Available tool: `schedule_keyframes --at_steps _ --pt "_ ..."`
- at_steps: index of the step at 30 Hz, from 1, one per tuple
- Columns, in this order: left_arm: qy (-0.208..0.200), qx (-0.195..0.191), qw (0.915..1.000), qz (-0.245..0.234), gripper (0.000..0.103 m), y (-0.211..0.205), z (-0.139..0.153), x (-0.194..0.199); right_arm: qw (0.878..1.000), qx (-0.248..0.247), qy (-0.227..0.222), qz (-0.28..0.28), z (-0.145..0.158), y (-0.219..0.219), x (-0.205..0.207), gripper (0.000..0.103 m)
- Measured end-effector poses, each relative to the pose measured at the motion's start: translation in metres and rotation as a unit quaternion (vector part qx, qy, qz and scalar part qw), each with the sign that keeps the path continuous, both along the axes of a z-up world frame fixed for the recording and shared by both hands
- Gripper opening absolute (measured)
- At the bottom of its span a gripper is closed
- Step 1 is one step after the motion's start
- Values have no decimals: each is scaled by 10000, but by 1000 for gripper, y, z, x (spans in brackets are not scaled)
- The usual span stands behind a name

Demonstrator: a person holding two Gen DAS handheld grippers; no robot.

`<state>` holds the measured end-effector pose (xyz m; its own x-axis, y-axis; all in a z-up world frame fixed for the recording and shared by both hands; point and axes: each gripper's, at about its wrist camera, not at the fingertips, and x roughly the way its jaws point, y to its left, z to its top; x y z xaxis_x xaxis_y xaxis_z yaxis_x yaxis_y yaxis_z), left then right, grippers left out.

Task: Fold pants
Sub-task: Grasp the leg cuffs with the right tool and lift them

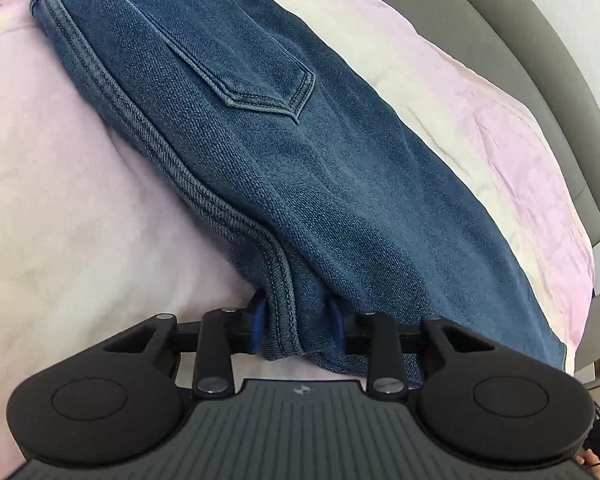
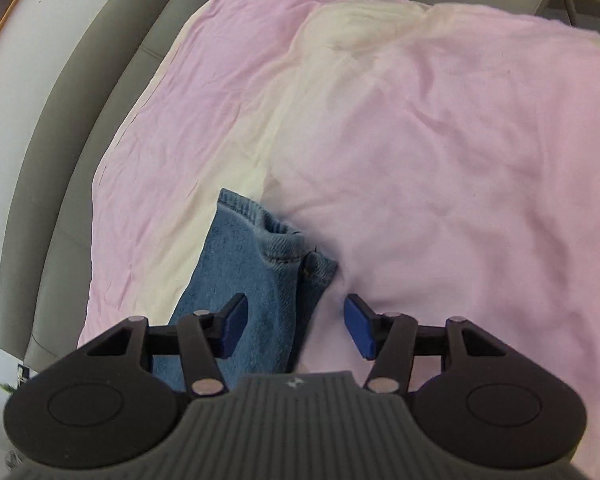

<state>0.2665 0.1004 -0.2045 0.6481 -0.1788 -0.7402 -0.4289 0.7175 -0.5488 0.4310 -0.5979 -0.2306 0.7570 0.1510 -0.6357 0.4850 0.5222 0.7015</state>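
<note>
Left hand-held gripper pinches pants seam edge; right hand-held gripper spread, empty, above hem.

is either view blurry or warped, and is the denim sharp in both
Left wrist view: the pants are sharp, their weave and stitching clear, and the headboard bows from fisheye. Right wrist view: softer, denim washed paler, its right edge smeared.

I see a bed w/ a pink-and-cream cover. Blue denim pants lie folded directly on it, near its grey headboard.
</note>
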Motion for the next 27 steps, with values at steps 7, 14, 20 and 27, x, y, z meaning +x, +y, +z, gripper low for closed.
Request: schedule_keyframes --at_steps 7,14,20,27 --pt "-111 4 9999 24 23 1 23 -4 9995 -149 -285 69 8 -8 10 17" --pt "-118 -207 9997 21 21 13 58 -12 9954 -920 -193 155 85 9 -10 15" --pt "131 -291 9991 -278 21 29 78 -40 9935 -1129 -97 71 132 5 -99 15" --pt "484 -288 9951 -812 21 20 84 -83 9929 -1110 222 -355 140 -16 -254 14"
